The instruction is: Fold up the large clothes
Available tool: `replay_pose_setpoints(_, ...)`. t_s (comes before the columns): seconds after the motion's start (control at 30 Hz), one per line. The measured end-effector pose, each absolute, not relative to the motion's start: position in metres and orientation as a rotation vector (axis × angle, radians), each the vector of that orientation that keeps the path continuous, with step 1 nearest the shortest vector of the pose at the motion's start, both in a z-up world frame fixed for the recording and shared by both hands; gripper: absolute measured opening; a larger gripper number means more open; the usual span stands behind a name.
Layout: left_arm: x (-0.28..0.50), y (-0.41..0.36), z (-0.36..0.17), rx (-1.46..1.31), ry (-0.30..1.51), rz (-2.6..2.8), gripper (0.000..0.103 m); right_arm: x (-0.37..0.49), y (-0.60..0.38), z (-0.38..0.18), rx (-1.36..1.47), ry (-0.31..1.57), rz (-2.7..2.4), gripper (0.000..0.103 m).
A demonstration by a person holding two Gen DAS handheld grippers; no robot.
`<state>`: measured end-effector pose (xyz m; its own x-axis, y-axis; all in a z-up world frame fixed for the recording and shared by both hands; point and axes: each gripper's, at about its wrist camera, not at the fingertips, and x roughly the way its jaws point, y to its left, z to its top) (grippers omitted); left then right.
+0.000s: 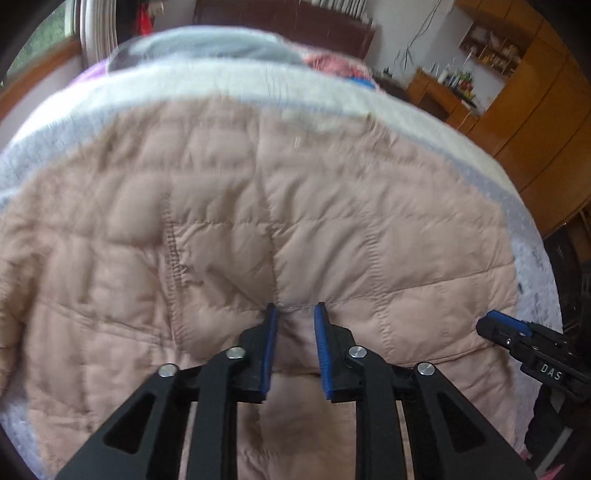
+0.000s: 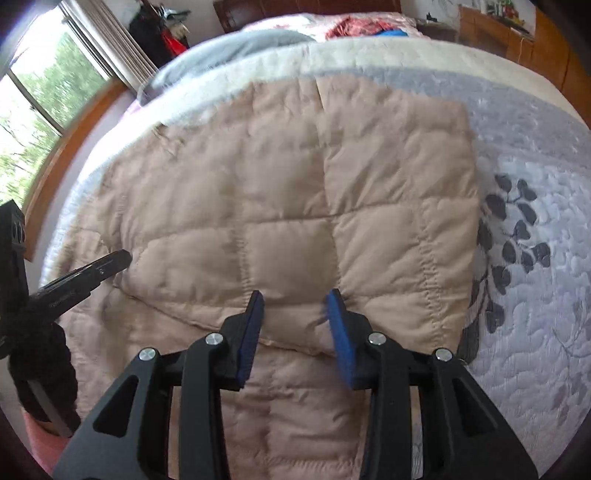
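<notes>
A beige quilted down jacket (image 1: 221, 229) lies spread on the bed, its near part folded over so a fold edge (image 2: 295, 345) crosses below my right fingertips. My left gripper (image 1: 295, 306) points down at the hem seam with its jaws a little apart; jacket fabric shows in the gap and the pads do not clamp it. My right gripper (image 2: 297, 295) stands wider, its fingertips dimpling the puffy fabric, with a ridge of cloth between them that is not squeezed. Each gripper shows in the other's view: the right gripper (image 1: 493, 325) by the jacket's right edge, the left gripper (image 2: 118, 260) at its left.
A grey-white bedspread (image 2: 535, 155) with a dark leaf print (image 2: 513, 236) covers the bed. A grey blanket (image 2: 236, 48) and red clothes (image 2: 354, 26) lie at the head. A window (image 2: 40, 110) is to the left, wooden cabinets (image 1: 535, 110) to the right.
</notes>
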<state>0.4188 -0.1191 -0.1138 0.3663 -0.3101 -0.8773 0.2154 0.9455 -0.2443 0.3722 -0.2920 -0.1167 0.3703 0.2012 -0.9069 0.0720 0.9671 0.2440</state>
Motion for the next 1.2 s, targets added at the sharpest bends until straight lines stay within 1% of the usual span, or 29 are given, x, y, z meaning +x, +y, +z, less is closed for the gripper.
replay_pose_setpoints(0.1,0.420,-0.111,-0.123,-0.118,1.144,-0.380,0.018,0.370,-0.292,-0.124,0.249,1.189,0.079,0.037)
replay_pose_setpoints(0.17,0.423,-0.105,-0.126,-0.165,1.157,-0.382,0.011,0.369,-0.293,-0.126,0.254,1.185,0.075,0.037)
replay_pose_setpoints(0.27,0.428,-0.098,-0.128,-0.186,1.158,-0.382,0.010,0.370,-0.288,-0.126,0.241,1.182,0.066,0.037)
replay_pose_setpoints(0.33,0.427,-0.091,-0.126,-0.202,1.162,-0.382,0.010,0.372,-0.288,-0.123,0.243,1.183,0.079,0.039)
replay_pose_setpoints(0.37,0.426,-0.090,-0.123,-0.211,1.163,-0.384,0.011,0.371,-0.290,-0.119,0.262,1.178,0.092,0.041)
replay_pose_setpoints(0.4,0.424,-0.084,-0.118,-0.223,1.163,-0.382,0.014,0.371,-0.293,-0.115,0.282,1.168,0.107,0.045)
replay_pose_setpoints(0.43,0.417,-0.076,-0.111,-0.234,1.152,-0.376,0.025,0.366,-0.295,-0.108,0.298,1.148,0.124,0.049)
replay_pose_setpoints(0.47,0.410,-0.067,-0.102,-0.245,1.128,-0.381,0.039,0.360,-0.298,-0.099,0.304,1.119,0.138,0.051)
replay_pose_setpoints(0.5,0.403,-0.056,-0.094,-0.256,1.105,-0.389,0.046,0.349,-0.302,-0.088,0.292,1.083,0.141,0.055)
replay_pose_setpoints(0.53,0.397,-0.047,-0.086,-0.261,1.089,-0.377,0.057,0.342,-0.305,-0.081,0.278,1.066,0.131,0.057)
replay_pose_setpoints(0.57,0.389,-0.034,-0.078,-0.264,1.069,-0.354,0.061,0.332,-0.311,-0.074,0.264,1.053,0.111,0.057)
replay_pose_setpoints(0.67,0.365,0.021,-0.066,-0.279,1.026,-0.280,0.063,0.314,-0.325,-0.069,0.263,1.055,0.100,0.057)
replay_pose_setpoints(0.77,0.342,0.083,-0.068,-0.339,1.025,-0.163,0.064,0.296,-0.332,-0.071,0.264,1.074,0.110,0.057)
replay_pose_setpoints(1.0,0.277,0.218,-0.100,-0.553,1.015,0.090,0.064,0.277,-0.320,-0.086,0.232,1.117,0.155,0.057)
replay_pose_setpoints(1.2,0.261,0.300,-0.118,-0.738,0.946,0.246,0.063,0.274,-0.310,-0.095,0.197,1.138,0.159,0.058)
